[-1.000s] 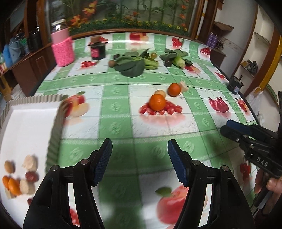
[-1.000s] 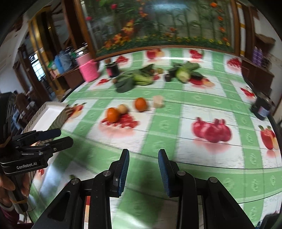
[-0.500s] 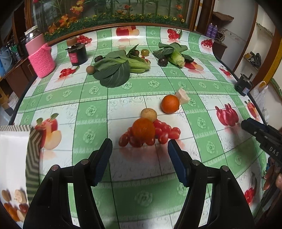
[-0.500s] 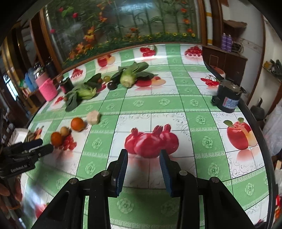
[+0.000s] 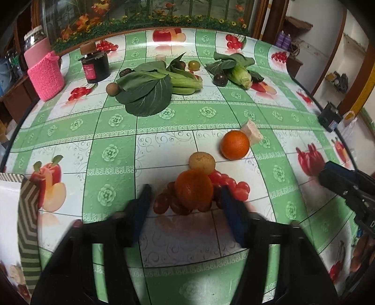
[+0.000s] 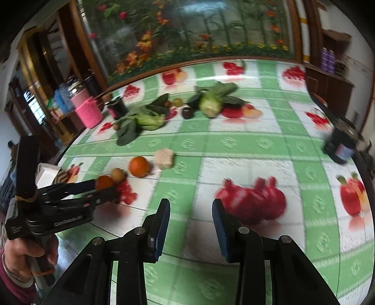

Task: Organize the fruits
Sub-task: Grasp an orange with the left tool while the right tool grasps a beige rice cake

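Oranges (image 5: 193,193) on green-checked tablecloth (image 5: 112,131); left fingers (image 5: 140,206) closing around one, right fingers (image 6: 161,223) spread.

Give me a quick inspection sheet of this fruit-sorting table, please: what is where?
Surface: green checked tablecloth, printed with fruit.
Job's things: near orange sits between the left gripper's jaws; second orange and tan fruit behind it; tray at left holds pieces.
Clutter: leafy greens, pale cube, dark jar, pink knitted holder.
Grippers: left jaws have just been closing, not visibly touching the orange; right gripper open, empty.
Cables: nothing seen.
Surroundings: flower mural, wooden cabinet.
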Demonstrator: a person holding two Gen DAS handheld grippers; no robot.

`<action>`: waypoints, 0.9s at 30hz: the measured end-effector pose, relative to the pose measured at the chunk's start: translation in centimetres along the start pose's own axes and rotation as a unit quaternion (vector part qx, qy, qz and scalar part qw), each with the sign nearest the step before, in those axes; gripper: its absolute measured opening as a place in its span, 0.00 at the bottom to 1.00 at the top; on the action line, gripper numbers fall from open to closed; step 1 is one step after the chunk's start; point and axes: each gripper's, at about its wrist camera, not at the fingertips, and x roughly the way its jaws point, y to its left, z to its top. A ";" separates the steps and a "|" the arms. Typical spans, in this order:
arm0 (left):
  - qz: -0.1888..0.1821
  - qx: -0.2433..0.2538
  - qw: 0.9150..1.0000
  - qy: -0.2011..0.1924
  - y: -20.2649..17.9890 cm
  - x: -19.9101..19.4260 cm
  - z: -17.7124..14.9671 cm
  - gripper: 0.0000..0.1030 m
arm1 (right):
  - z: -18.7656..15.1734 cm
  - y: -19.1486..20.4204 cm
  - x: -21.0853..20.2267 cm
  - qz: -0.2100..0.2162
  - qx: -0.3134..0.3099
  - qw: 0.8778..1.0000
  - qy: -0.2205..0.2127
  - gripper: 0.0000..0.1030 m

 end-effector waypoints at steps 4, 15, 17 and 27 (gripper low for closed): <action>-0.004 -0.003 1.000 -0.003 0.4 0.2 0.2 0.29 | 1.6 1.6 1.9 0.010 -0.028 1.000 0.003 0.35; -0.005 -0.008 1.000 -0.014 1.3 -1.9 -0.4 0.29 | 3.9 4.1 7.6 -0.024 -0.092 0.995 0.032 0.35; -0.009 -0.008 1.000 -0.015 1.2 -2.3 -0.7 0.29 | 4.3 4.1 8.4 -0.017 -0.090 0.995 0.034 0.35; -0.015 -0.013 1.000 -0.023 1.6 -4.4 -2.6 0.29 | 3.3 2.7 7.0 0.004 -0.038 0.999 0.013 0.23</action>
